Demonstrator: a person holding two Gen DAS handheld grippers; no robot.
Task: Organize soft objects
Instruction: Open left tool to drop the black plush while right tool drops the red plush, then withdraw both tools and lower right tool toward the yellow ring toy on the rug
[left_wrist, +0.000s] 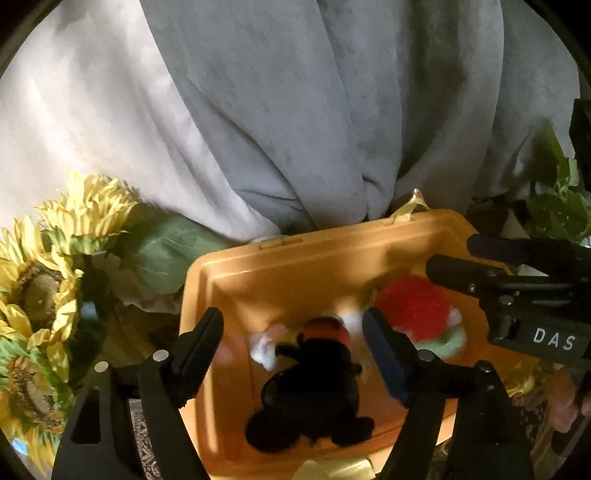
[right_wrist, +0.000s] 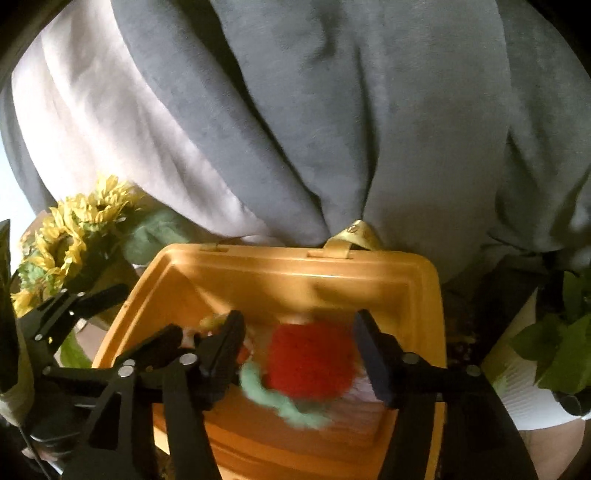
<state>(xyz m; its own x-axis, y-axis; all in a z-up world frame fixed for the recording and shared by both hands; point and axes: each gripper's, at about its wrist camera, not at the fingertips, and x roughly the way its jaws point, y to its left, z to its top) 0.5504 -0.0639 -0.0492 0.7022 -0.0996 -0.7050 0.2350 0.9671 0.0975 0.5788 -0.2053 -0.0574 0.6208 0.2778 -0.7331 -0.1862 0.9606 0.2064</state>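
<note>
Both tongs hang over the open orange plastic bin (left_wrist: 229, 280), which stands in front of grey and white draped cloth (left_wrist: 295, 110), with yellow artificial sunflowers (left_wrist: 40, 280) to its left and green leafy foliage (right_wrist: 561, 347) to its right. 2 soft toys lie inside the bin. The black plush toy with a red-orange head (left_wrist: 314, 391) sits directly ahead of the left tongs (left_wrist: 293, 347), framed between its spread fingers and touching neither; its long axis runs roughly along the tongs' pointing direction, head farthest away. The fluffy red pom-pom toy with green and white trim (right_wrist: 310, 358) lies to the right of the black one, centred between the fingers of the right tongs (right_wrist: 299, 347), which are likewise apart and empty. So each toy is nearer its own tongs: left for black, right for red. Motion blur makes it impossible to tell whether either toy is resting on the bin floor or falling
</note>
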